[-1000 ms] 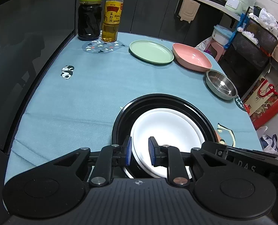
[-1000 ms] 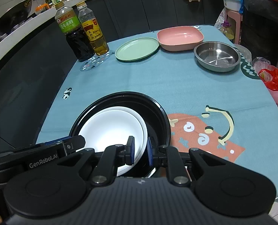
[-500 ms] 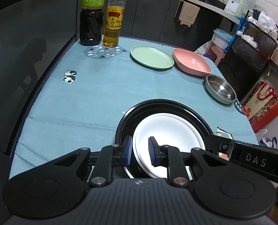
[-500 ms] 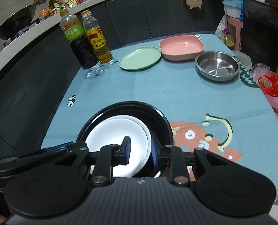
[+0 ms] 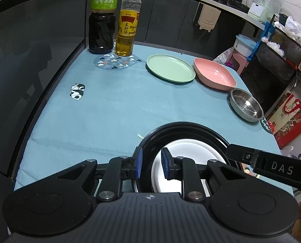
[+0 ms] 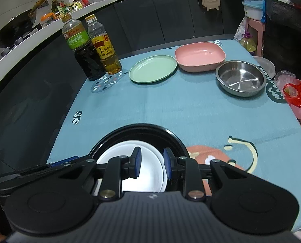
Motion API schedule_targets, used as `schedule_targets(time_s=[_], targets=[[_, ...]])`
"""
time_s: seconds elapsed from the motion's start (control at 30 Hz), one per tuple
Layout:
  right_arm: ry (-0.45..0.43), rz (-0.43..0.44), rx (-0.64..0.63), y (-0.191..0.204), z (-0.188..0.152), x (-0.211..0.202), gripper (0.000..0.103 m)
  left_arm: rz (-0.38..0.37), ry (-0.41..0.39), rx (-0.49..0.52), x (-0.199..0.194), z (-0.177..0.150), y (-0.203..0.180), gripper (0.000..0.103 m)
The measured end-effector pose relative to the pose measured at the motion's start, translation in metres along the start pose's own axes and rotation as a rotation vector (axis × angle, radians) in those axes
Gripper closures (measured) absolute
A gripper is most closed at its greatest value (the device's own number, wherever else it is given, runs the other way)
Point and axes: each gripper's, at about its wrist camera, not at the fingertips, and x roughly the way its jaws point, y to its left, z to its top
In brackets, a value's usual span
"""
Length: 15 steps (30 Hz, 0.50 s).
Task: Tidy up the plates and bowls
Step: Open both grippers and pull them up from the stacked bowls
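While two bottles [image 6: 91, 54] stand, five dishes [image 6: 152, 70] sit.

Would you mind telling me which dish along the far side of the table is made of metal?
The shiny steel bowl, rightmost in the row. The pink dish and the green plate beside it are matte and coloured.

Bottles: two [image 6: 83, 54] [image 6: 103, 48]. Green plate [image 6: 152, 68]: one. Pink bowl [image 6: 200, 56]: one. Steel bowl [image 6: 240, 78]: one. Black dish [image 6: 170, 137]: one. White plates [image 6: 148, 168]: apparently two, stacked.
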Motion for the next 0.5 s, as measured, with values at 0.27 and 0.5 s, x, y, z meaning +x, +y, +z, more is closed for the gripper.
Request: schedule_targets(time_s=[0.27,0.5], targets=[[0.014,-0.002,0.011,-0.004,0.017,0.017,0.077,0.006,0.006,0.009,0.019,0.019,0.001,0.084],[0.025,-0.022,0.018,-0.007,0.035,0.04,0.077,0.016,0.014,-0.003,0.046,0.044,0.008,0.083]])
